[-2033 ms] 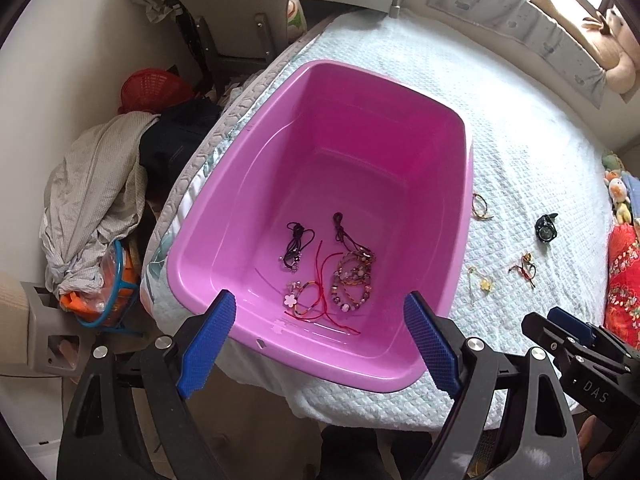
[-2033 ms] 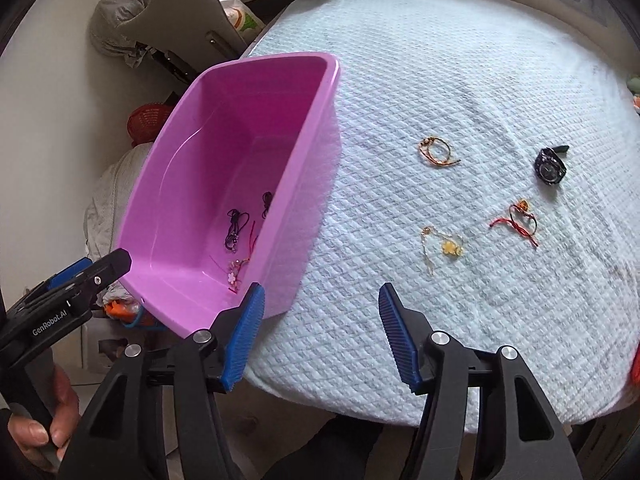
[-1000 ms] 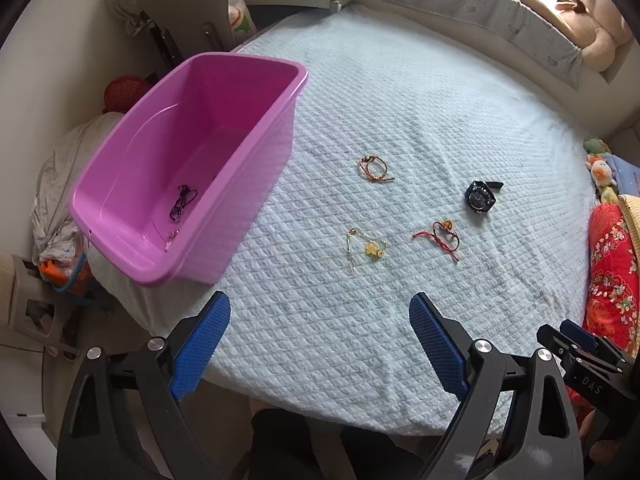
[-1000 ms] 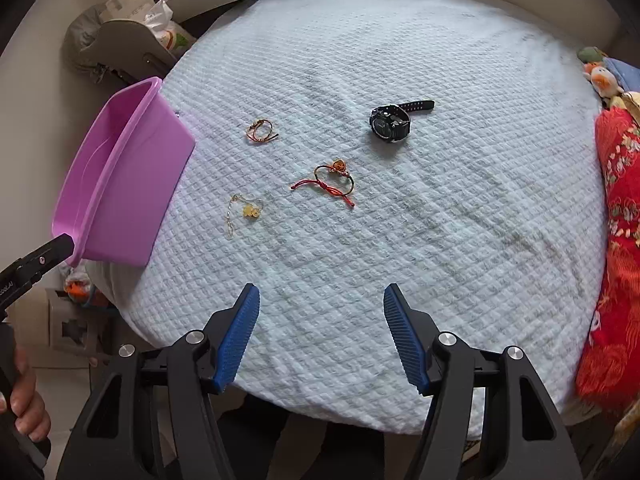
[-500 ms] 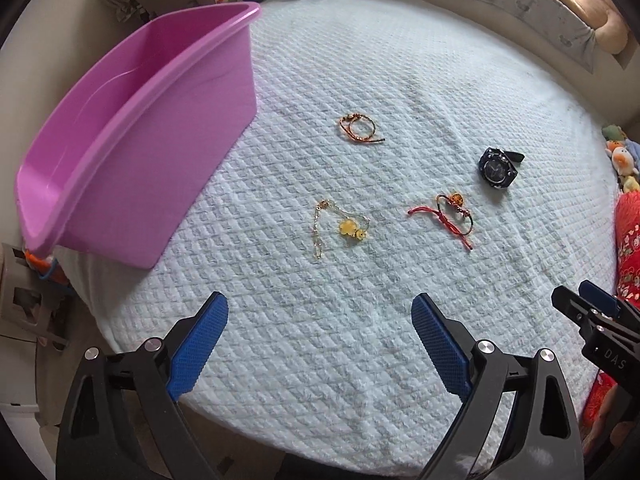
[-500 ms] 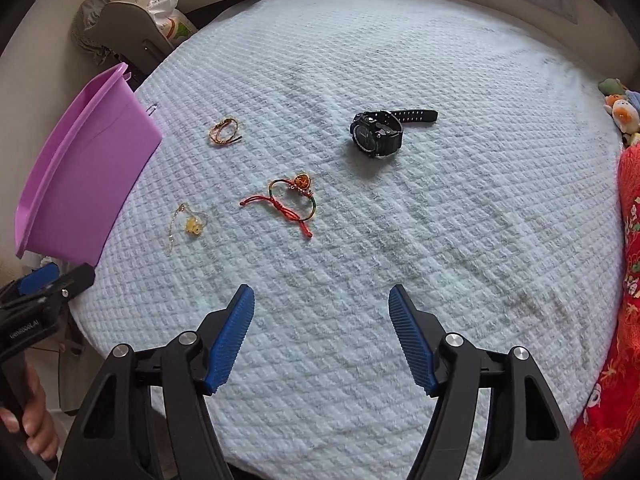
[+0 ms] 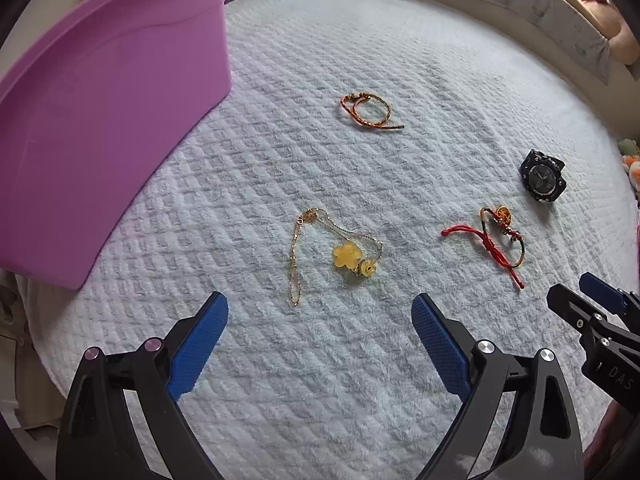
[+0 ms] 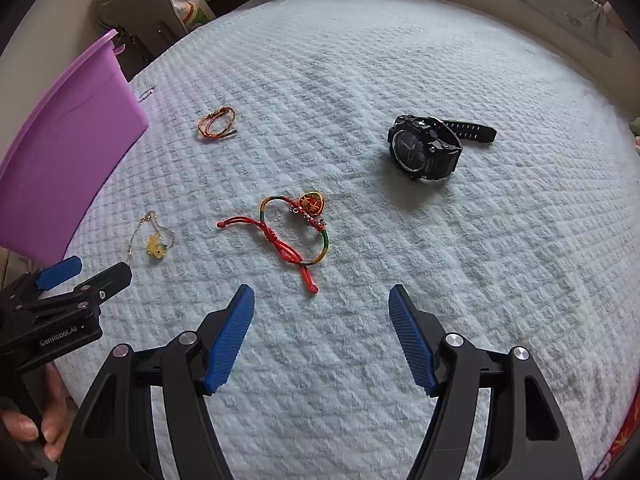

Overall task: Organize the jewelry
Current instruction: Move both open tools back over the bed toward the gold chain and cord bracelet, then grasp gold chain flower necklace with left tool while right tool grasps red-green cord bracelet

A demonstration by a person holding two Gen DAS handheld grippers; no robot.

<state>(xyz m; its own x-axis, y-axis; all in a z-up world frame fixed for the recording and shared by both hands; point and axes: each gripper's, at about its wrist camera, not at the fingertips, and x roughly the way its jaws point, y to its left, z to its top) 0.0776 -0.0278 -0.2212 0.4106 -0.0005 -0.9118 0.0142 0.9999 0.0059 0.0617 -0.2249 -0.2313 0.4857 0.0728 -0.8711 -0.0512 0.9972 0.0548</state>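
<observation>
Four pieces lie on the pale quilted bed. A gold chain with a yellow flower charm point(image 7: 344, 255) point(image 8: 155, 249) lies just ahead of my open, empty left gripper point(image 7: 320, 320). A red cord bracelet with a gold charm point(image 8: 298, 230) point(image 7: 496, 236) lies just ahead of my open, empty right gripper point(image 8: 322, 308). An orange woven bracelet point(image 7: 366, 110) point(image 8: 216, 122) lies farther back. A black watch point(image 8: 426, 148) point(image 7: 542, 180) lies to the right. The pink tub point(image 7: 100, 112) point(image 8: 64, 160) stands at the left; its inside is hidden.
The bed's near edge runs below both grippers. A padded wall point(image 7: 520, 0) borders the bed at the back. A grey chair with a bag point(image 8: 160, 8) stands behind the tub. Red patterned fabric point(image 8: 624, 440) lies at the right edge.
Both grippers have swung right, away from the tub, and moved lower and closer over the bed. The loose jewelry looks larger. Both stay open and empty.
</observation>
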